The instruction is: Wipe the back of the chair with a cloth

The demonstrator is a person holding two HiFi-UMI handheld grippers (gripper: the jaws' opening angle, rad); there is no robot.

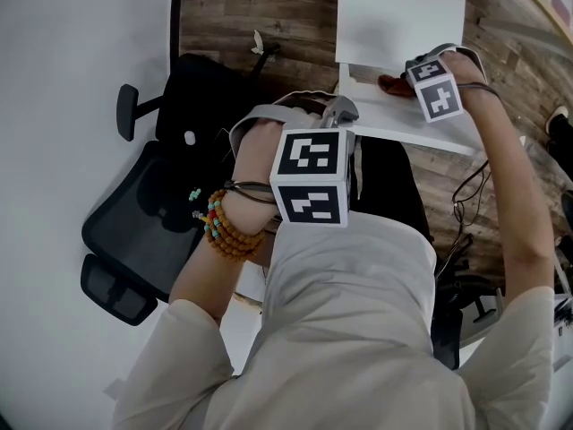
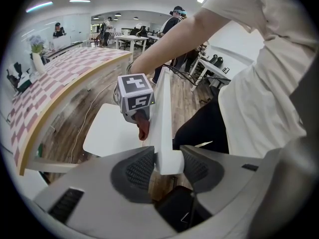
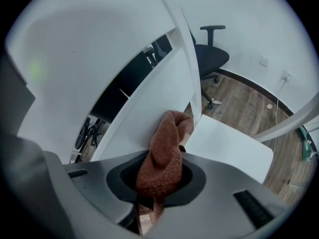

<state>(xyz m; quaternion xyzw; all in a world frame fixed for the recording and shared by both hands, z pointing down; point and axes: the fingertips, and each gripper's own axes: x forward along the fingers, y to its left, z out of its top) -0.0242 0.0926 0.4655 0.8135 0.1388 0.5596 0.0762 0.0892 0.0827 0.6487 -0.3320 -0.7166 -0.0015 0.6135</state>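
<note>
Right gripper view: right gripper jaws clamp cloth, bunched ahead on chair back; left gripper jaws pinch its edge. Best: press firm w/ overlapping strokes.

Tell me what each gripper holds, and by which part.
Left gripper: the white chair back, by its edge. Right gripper: the brown cloth, by its bunched middle.
</note>
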